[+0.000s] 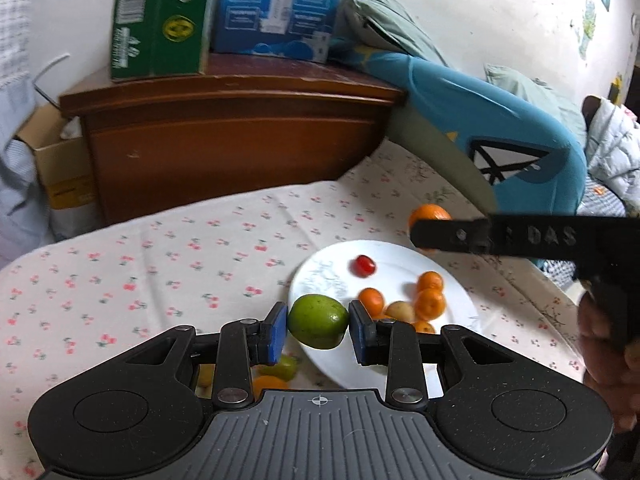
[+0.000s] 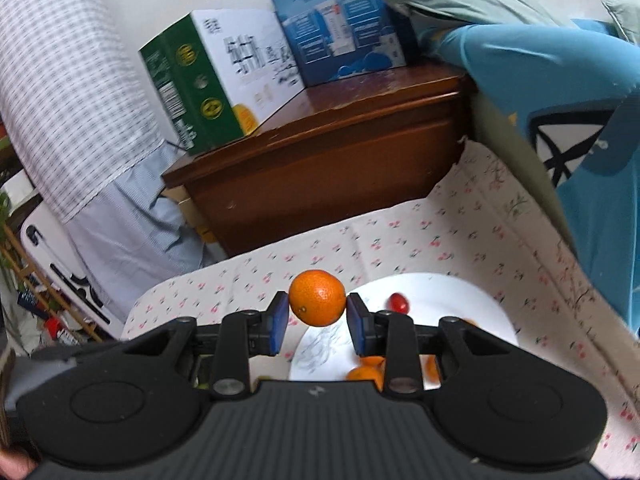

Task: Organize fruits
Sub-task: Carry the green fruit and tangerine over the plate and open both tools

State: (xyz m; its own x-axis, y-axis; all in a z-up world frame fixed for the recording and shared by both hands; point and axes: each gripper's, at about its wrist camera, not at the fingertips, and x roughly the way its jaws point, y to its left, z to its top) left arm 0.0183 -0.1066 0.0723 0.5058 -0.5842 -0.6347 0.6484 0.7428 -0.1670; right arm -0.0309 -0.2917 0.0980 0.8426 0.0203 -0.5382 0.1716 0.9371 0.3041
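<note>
My left gripper (image 1: 318,322) is shut on a green fruit (image 1: 318,320) and holds it above the near left rim of a white plate (image 1: 320,276). The plate holds a small red fruit (image 1: 363,266), several small oranges (image 1: 430,303) and a yellowish fruit (image 1: 400,312). My right gripper (image 2: 317,304) is shut on an orange (image 2: 317,298) and holds it above the plate's (image 2: 460,300) left side. In the left wrist view that gripper's black finger (image 1: 480,236) and its orange (image 1: 430,214) show beyond the plate's far right rim. More fruit (image 1: 276,368) lies on the cloth under my left gripper.
The plate lies on a cherry-print cloth (image 1: 160,264). A wooden cabinet (image 1: 224,136) stands behind, with a green box (image 1: 160,16) and a blue box (image 1: 280,4) on top. A blue cushion (image 1: 500,128) leans at the right.
</note>
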